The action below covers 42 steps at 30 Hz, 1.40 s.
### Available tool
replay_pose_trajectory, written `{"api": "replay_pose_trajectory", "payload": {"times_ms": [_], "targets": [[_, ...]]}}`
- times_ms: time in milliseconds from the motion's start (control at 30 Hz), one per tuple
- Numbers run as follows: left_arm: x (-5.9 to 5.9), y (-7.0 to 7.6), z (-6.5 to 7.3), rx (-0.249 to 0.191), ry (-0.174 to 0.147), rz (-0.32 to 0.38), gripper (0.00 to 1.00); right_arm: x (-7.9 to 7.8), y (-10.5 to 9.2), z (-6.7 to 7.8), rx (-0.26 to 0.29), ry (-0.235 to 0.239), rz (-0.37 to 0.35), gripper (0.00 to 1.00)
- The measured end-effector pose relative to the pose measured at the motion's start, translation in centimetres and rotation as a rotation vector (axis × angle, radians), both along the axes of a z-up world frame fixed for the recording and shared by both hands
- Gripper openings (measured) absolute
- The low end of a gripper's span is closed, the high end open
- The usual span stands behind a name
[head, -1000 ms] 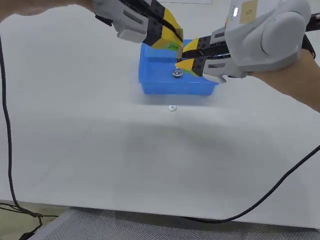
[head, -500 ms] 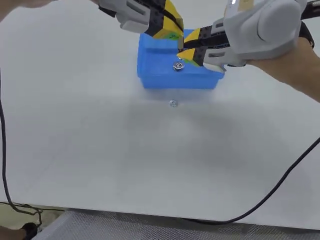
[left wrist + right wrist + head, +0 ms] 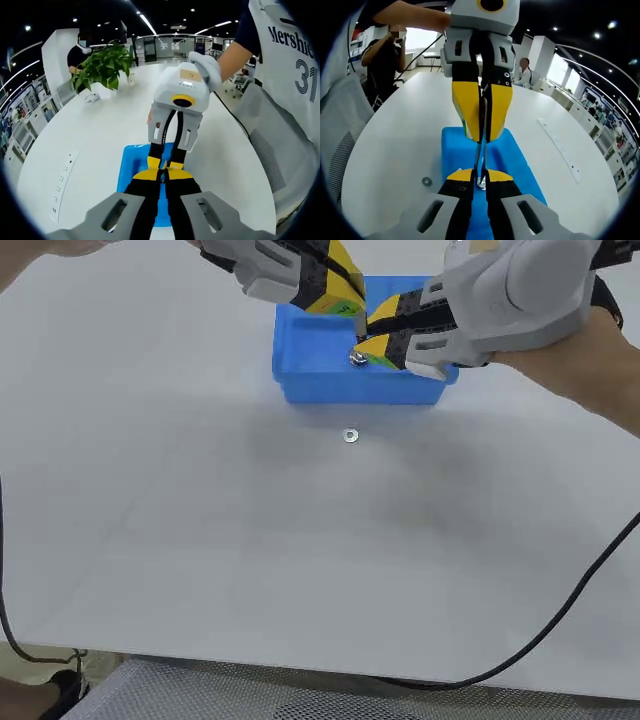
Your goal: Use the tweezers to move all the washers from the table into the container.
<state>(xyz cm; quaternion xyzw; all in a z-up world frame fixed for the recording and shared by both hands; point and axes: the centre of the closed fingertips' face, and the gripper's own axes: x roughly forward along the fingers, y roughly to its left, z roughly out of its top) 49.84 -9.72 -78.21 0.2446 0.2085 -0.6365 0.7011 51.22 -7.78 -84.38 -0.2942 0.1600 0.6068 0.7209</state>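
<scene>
Pinching tweezers (image 3: 480,155) shut on 1 washer (image 3: 357,359) above the container (image 3: 330,392); relax your right gripper (image 3: 480,176) low, inside the walls.

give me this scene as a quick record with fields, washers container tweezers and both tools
container: blue container on the white table
loose washer: one on the table, just in front of the container, not touching it
held washer: at the tweezers' tips, over the container
tweezers: clamped in the left tool
right tool: jaws closed on the tweezers' lower end
</scene>
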Motion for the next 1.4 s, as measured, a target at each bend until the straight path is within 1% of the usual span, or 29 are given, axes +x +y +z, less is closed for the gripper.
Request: {"api": "replay_pose_trajectory", "payload": {"times_ms": [67,200,433,533,567,633,667,833,1000,1133,1200,1333,1400], "targets": [[0.1,0.0,-0.1,-0.002,0.005,0.003,0.07,-0.1,0.0,0.0,0.001,0.006,-0.003,0.09],[0.3,0.1,-0.5,0.008,0.001,0.011,0.07,0.1,-0.1,-0.4,-0.009,0.004,-0.012,0.1],[0.2,0.1,-0.6,0.013,0.004,0.01,0.07,0.0,-0.1,-0.5,-0.01,0.001,-0.014,0.1],[0.2,0.0,-0.5,0.018,-0.013,0.011,0.07,0.1,-0.2,-0.4,-0.011,-0.002,-0.022,0.1],[0.2,0.0,-0.4,0.017,-0.012,0.01,0.07,0.1,-0.2,-0.3,-0.012,-0.005,-0.022,0.1],[0.2,-0.1,-0.3,0.019,-0.02,0.007,0.07,0.1,-0.2,-0.2,-0.011,-0.008,-0.023,0.1],[0.1,-0.1,-0.2,0.018,-0.016,0.007,0.07,0.1,-0.2,-0.1,-0.01,-0.01,-0.023,0.1],[-0.4,-0.1,0.5,0.015,-0.025,0.005,0.07,-0.2,-0.3,0.5,-0.005,-0.022,-0.015,0.1],[-1.2,-0.3,1.6,0.013,-0.044,-0.003,0.07,-1.0,-0.4,1.7,0.009,-0.042,0.0,0.1],[-2.4,-0.3,2.5,0.015,-0.06,-0.017,0.07,-2.1,-0.4,2.7,0.028,-0.042,0.018,0.1],[-3.0,-0.4,2.9,0.014,-0.068,-0.023,0.07,-2.5,-0.5,2.9,0.037,-0.046,0.026,0.1],[-4.1,-0.6,3.5,0.009,-0.071,-0.029,0.07,-3.8,-0.6,3.6,0.041,-0.05,0.042,0.1],[-4.7,-0.8,3.6,0.006,-0.069,-0.03,0.07,-4.0,-0.8,3.6,0.039,-0.051,0.046,0.1]]}}
